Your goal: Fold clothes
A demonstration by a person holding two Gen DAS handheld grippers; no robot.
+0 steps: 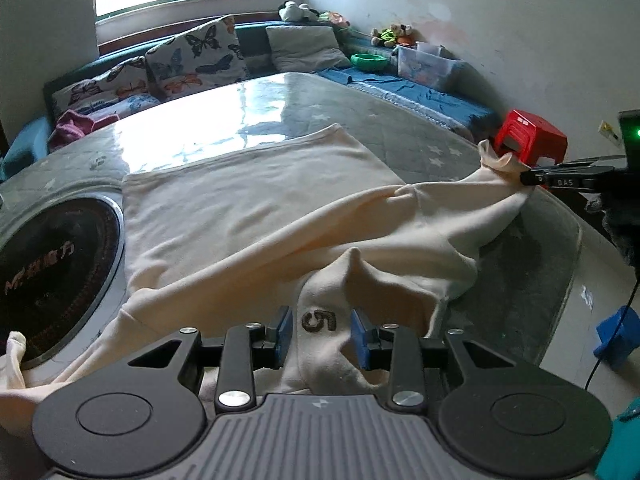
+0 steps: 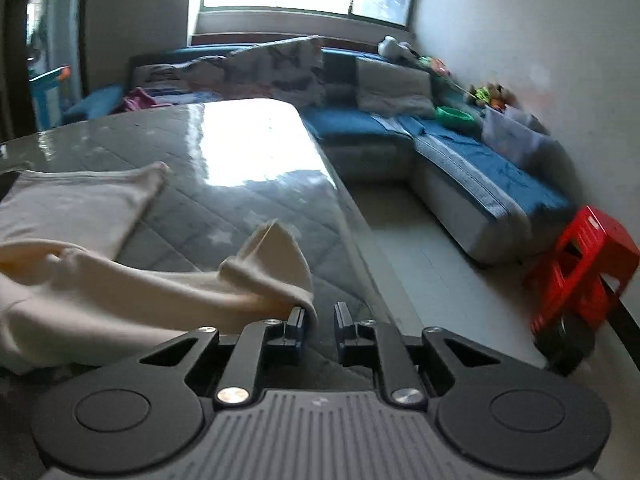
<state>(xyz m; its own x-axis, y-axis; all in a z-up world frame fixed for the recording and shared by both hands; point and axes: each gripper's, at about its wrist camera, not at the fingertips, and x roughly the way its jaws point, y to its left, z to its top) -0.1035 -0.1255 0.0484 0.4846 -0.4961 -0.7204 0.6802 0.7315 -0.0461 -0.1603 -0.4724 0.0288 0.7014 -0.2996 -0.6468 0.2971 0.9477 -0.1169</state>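
**Cream garment stretched between two grippers over the surface**

The left gripper (image 1: pixel 320 334) stands part open, its blue pads on either side of a raised fold of the cream garment (image 1: pixel 256 216); the fold, marked with a dark "5" (image 1: pixel 319 321), fills the gap, but whether the pads actually pinch it cannot be told. The right gripper (image 2: pixel 320 326) has its jaws a little apart in its own view, with the sleeve end (image 2: pixel 276 268) draped over the left finger and bare surface showing in the gap. In the left wrist view the same gripper (image 1: pixel 532 178) appears at the far right with the sleeve end bunched at its tip and pulled taut, so its grip cannot be settled either.

The garment lies spread across the glossy grey surface (image 1: pixel 400 128), its body flat toward the far side and the sleeve lifted clear toward the right edge. A round black cooktop (image 1: pixel 56 284) is set into the surface just beside the garment's left edge. Beyond the right edge stands a red stool (image 2: pixel 580 276) on the floor, and a blue sofa (image 2: pixel 480 168) with cushions runs along the wall under the window.
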